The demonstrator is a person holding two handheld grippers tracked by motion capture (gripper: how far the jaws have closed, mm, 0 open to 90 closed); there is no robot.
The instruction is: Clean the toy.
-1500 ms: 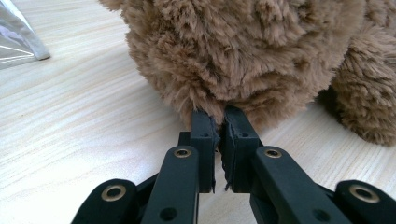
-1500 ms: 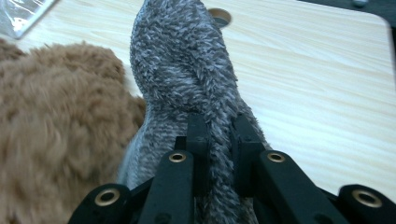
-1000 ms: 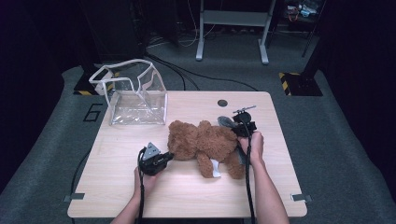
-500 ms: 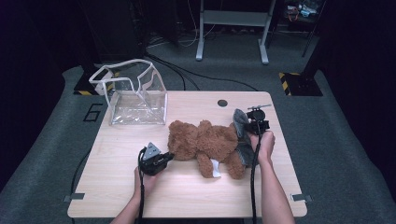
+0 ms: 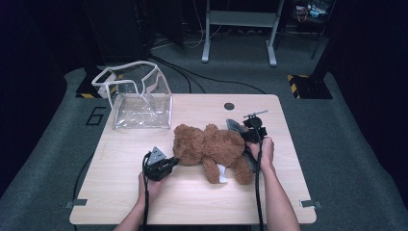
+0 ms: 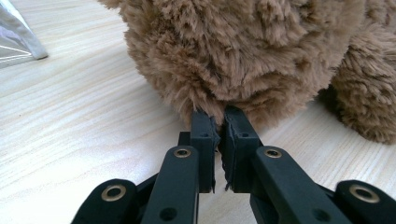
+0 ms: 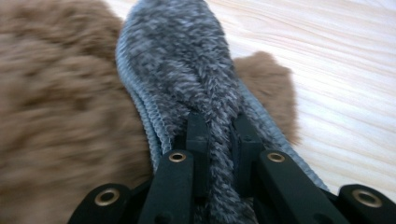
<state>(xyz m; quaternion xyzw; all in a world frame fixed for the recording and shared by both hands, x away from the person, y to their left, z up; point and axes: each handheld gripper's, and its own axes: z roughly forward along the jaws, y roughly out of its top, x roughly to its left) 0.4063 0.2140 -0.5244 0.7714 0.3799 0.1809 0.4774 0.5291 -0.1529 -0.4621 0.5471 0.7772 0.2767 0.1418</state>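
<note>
At the near edge of the light wooden table [image 5: 120, 202], the person's forearms enter the high view and each hand carries a black two-jaw gripper. The left gripper [image 5: 169, 163] lies low on the tabletop at the near left side of the brown plush teddy bear [image 5: 211, 149]; in the left gripper view its jaws stand almost together, pinching a tuft of the bear's fur [image 6: 219, 109] between the tips. The right gripper [image 5: 246, 136] sits at the bear's right end, and in the right gripper view its jaws are clamped on a fold of grey, fuzzy, rib-edged knitted fabric [image 7: 191, 74] that drapes against the bear's brown body; what kind of garment or accessory this grey piece is cannot be determined. The bear lies on its side across the middle of the table, with a white label [image 5: 221, 174] visible near its lower limbs. Farther back, at the far left corner of the table, stands a clear plastic bag with white-trimmed edges [image 5: 139, 98], mouth open and upright, with nothing visible inside it and well apart from the bear. Beyond it, a small dark round hole [image 5: 229, 106] marks the far tabletop. Assessment: both grips are established, so the securing step appears complete. The work on the grey fabric appears to be in progress, and any transfer of the bear toward the bag is not yet begun.
</note>
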